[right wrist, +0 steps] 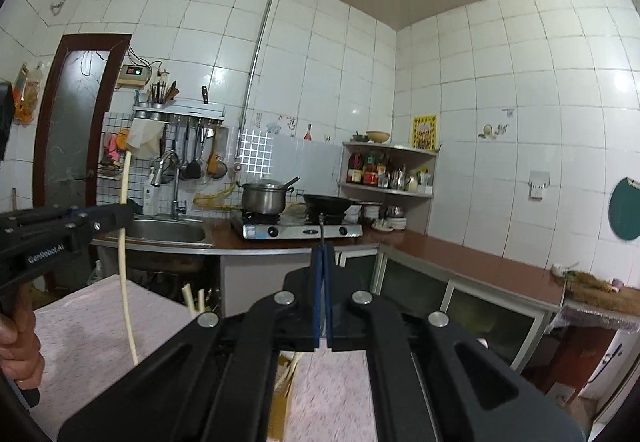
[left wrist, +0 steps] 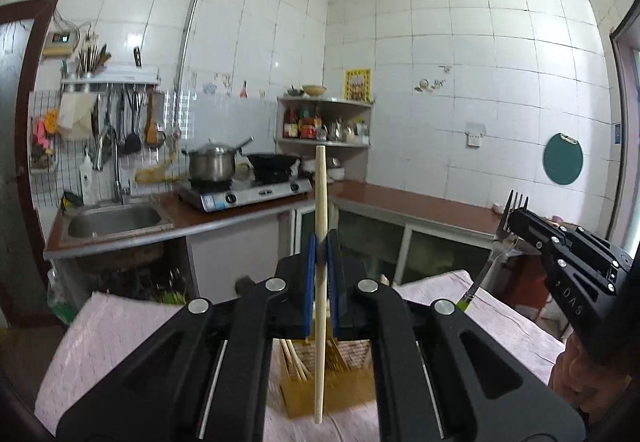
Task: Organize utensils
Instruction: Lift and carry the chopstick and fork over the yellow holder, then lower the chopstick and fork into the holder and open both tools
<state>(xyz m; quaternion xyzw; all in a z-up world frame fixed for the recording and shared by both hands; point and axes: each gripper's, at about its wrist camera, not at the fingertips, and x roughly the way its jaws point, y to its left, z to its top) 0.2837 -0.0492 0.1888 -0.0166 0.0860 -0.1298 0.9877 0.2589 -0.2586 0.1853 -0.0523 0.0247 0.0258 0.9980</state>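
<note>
My left gripper (left wrist: 321,242) is shut on a pale wooden chopstick (left wrist: 320,202) and holds it upright above a yellow utensil holder (left wrist: 316,390) with several chopsticks in it. The chopstick also shows in the right wrist view (right wrist: 124,274), held by the left gripper (right wrist: 122,216). My right gripper (right wrist: 323,248) is shut on a metal fork (right wrist: 321,226), seen edge-on. In the left wrist view the right gripper (left wrist: 516,218) holds the fork (left wrist: 510,212) tines up at the right, above the table.
A table with a pink cloth (left wrist: 120,338) lies under both grippers. Behind it are a brown kitchen counter (left wrist: 400,202) with a sink (left wrist: 116,220), a gas stove (left wrist: 244,194) with a pot and a wok, and a corner shelf (left wrist: 324,122).
</note>
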